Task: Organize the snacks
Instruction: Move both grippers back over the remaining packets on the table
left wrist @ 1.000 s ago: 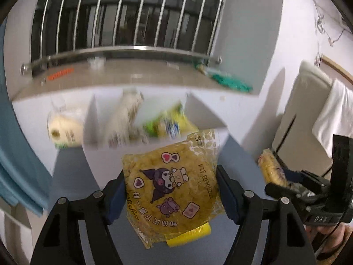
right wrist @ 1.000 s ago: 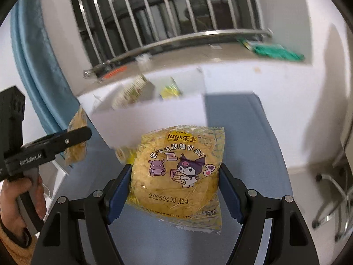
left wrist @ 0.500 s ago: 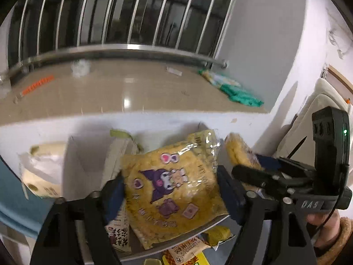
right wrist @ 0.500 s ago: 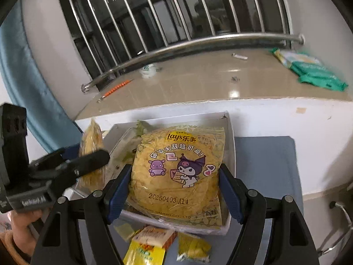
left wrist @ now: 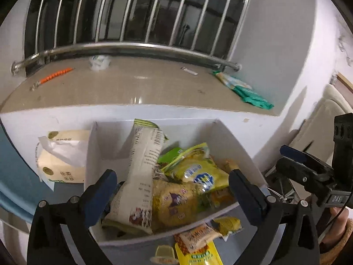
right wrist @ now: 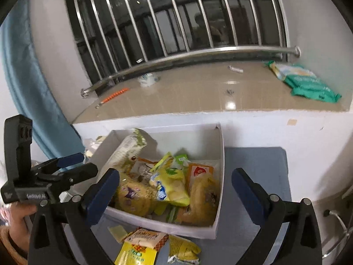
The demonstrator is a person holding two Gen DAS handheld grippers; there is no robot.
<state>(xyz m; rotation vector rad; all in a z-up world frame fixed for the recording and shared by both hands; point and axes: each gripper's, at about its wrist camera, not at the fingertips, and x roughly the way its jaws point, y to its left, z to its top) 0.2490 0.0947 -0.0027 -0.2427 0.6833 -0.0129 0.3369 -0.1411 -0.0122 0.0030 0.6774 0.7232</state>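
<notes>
Left wrist view shows the left claw (left wrist: 171,183) spread wide and empty, where half a second ago it clamped a yellow chip bag. That chip bag (left wrist: 174,201) now lies in the white box (left wrist: 229,139), just right of the tall pale packet (left wrist: 141,172) leaning against the far-left wall. Right wrist view tells the same story: the right claw (right wrist: 175,183) is open with nothing between its pads, and its chip bag (right wrist: 204,198) rests in the near-right corner of the box. Both drops look finished. Each bag is puffy, crinkled yellow plastic with cartoon print. Several small packets (right wrist: 144,238) stay on the blue counter (right wrist: 253,165) near the box, so more sorting likely remains.
</notes>
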